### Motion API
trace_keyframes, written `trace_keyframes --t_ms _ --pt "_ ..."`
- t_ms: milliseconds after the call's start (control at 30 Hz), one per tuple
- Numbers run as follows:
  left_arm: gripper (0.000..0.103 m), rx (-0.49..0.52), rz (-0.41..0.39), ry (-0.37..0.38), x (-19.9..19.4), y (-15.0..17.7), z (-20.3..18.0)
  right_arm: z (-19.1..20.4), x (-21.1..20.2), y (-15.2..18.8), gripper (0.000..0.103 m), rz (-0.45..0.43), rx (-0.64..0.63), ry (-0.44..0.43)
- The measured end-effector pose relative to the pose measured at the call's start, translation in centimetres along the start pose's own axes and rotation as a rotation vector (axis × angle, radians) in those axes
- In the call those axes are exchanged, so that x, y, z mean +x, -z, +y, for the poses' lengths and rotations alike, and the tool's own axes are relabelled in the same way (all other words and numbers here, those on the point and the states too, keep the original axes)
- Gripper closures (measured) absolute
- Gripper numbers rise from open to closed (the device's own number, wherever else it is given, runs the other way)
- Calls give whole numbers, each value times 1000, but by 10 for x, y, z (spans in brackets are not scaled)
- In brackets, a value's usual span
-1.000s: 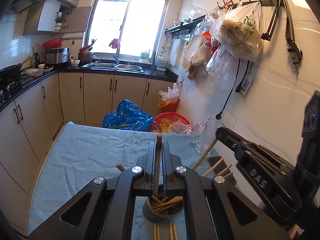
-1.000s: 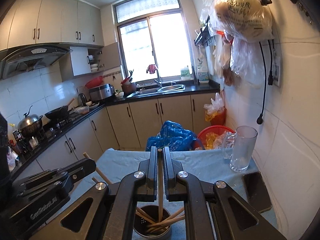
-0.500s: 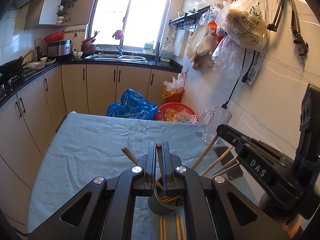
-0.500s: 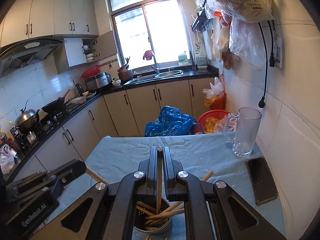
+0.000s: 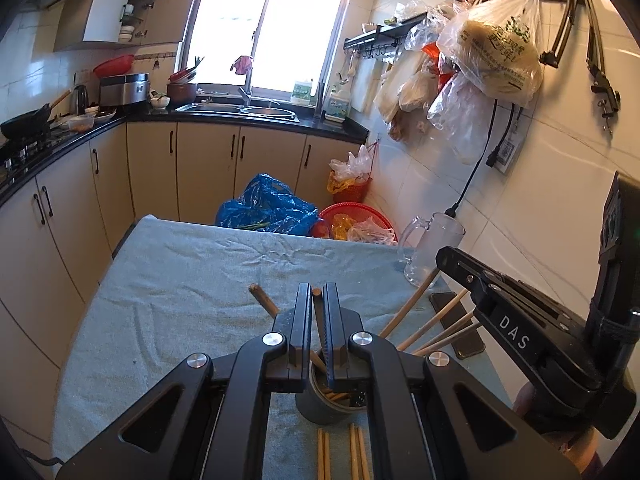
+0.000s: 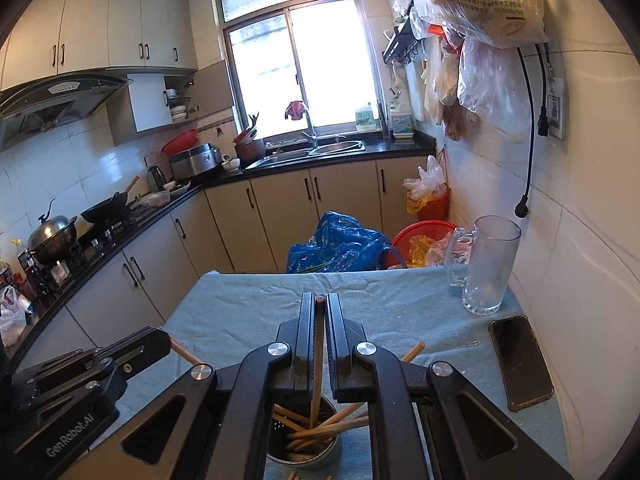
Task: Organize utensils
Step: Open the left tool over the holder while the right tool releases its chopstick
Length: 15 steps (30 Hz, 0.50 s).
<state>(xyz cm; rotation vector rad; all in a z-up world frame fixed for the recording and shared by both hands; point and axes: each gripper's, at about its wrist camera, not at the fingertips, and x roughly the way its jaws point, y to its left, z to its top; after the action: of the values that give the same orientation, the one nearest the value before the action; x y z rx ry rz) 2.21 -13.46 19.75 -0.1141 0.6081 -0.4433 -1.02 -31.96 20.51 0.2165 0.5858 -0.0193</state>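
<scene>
Kitchen; desk (image 5: 180, 280) draped in blue-grey cloth. Metal utensil holder (image 6: 304, 450) near its front edge, several chopsticks leaning inside; loose chopsticks (image 5: 340, 456) on the cloth before it. Left tongs (image 5: 317, 306) clenched on one chopstick (image 5: 317, 304); right tongs (image 6: 319, 312) likewise on another chopstick (image 6: 319, 344). Versus a second ago: both chopsticks lower, tips inside the holder. Glass mug (image 6: 490, 266) and phone (image 6: 520, 360) at right.

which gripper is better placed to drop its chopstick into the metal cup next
Right gripper: its chopstick already points down into the cup. The left gripper's chopstick stands slanted.
</scene>
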Motion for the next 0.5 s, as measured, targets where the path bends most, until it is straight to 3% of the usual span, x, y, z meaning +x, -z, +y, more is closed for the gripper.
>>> trace_keyframes --t_ms 100,167,367,500 --pt "87 -13 8 5 -4 1 3 -2 -1 0 91 4 11 -7" --pt "69 -27 -2 6 -11 2 5 0 -2 -1 77 4 10 -12" --pt "57 -12 -50 -11 -41 2 5 9 -14 -5 64 -20 -23 -3" --pt "54 -12 -63 -30 -58 3 7 12 -29 -9 62 -46 -23 2"
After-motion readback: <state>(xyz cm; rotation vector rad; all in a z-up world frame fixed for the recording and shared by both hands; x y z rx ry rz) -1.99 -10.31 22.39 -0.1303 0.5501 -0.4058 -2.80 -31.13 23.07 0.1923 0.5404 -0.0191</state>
